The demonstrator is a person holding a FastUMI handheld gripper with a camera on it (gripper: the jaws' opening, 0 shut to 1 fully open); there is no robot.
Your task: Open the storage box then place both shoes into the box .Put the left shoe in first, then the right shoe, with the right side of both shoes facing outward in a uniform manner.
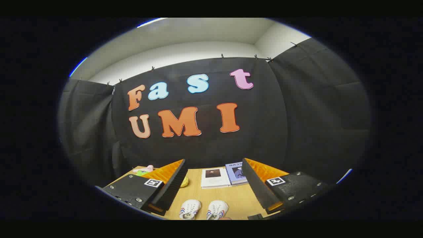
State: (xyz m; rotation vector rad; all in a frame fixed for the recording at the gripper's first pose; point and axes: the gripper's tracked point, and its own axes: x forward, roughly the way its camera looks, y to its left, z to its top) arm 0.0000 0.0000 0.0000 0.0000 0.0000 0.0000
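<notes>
The gripper (213,185) hangs above a wooden table (238,198) with its fingers spread wide and holding nothing. Two white shoes (203,210) sit side by side on the table between the fingers, not yet picked up, so by the look of it the task has barely begun. Two books (224,177) lie beyond them, a yellow thing (184,181) is half hidden by one finger, and I cannot make out any storage box.

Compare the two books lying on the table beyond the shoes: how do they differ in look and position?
The white book has a pale cover with a small dark picture; the blue book has a blue cover. The white book lies nearer the shoes; the blue book lies slightly farther back, beside it. Both lie flat on the table, touching or nearly so, beyond the open hand-held gripper.
</notes>
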